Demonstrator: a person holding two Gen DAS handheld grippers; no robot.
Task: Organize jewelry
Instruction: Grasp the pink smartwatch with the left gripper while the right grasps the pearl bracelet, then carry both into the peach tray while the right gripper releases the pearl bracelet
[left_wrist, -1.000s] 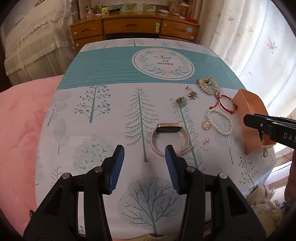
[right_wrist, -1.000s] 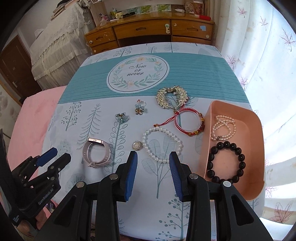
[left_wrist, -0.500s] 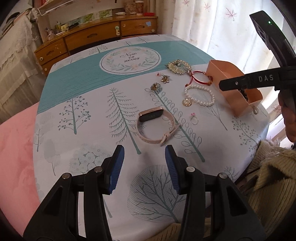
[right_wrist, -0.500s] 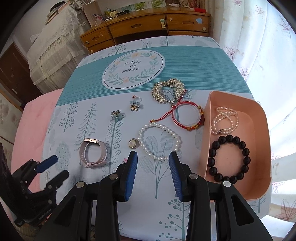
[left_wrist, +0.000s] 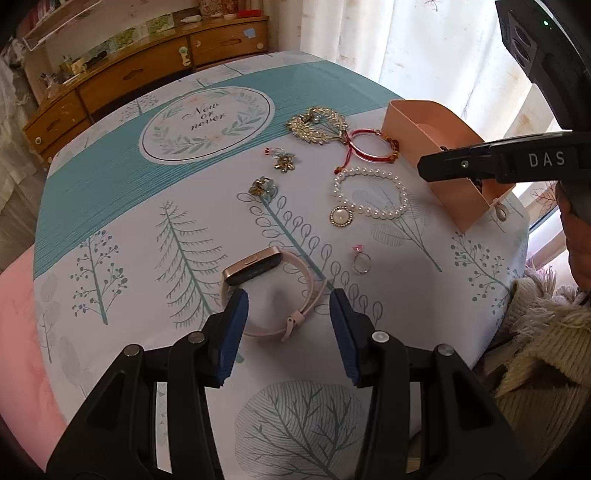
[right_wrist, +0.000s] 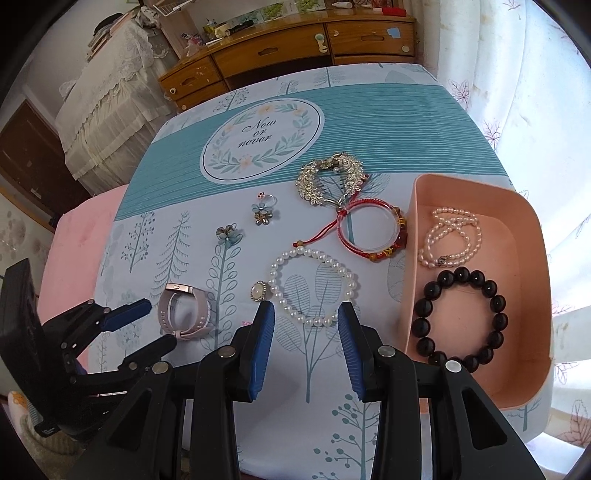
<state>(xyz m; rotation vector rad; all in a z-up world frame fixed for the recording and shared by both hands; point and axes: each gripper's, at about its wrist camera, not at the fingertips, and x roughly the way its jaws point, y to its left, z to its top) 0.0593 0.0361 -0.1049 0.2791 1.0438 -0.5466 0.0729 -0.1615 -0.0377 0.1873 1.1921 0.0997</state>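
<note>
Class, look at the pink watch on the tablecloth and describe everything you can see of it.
The pink smartwatch with a rose-gold case has a dark rectangular screen, one side button and a soft-looking, rubbery strap fastened into a loop. It stands on edge on the tree-patterned tablecloth, apart from the other jewellery. The left gripper hangs open around it; whether the blue pads touch it cannot be told.

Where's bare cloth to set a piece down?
Free: the teal band behind the gold brooch; the tree print left of the pink watch. Crowded: between the pearl bracelet, red bangle and pink tray.
</note>
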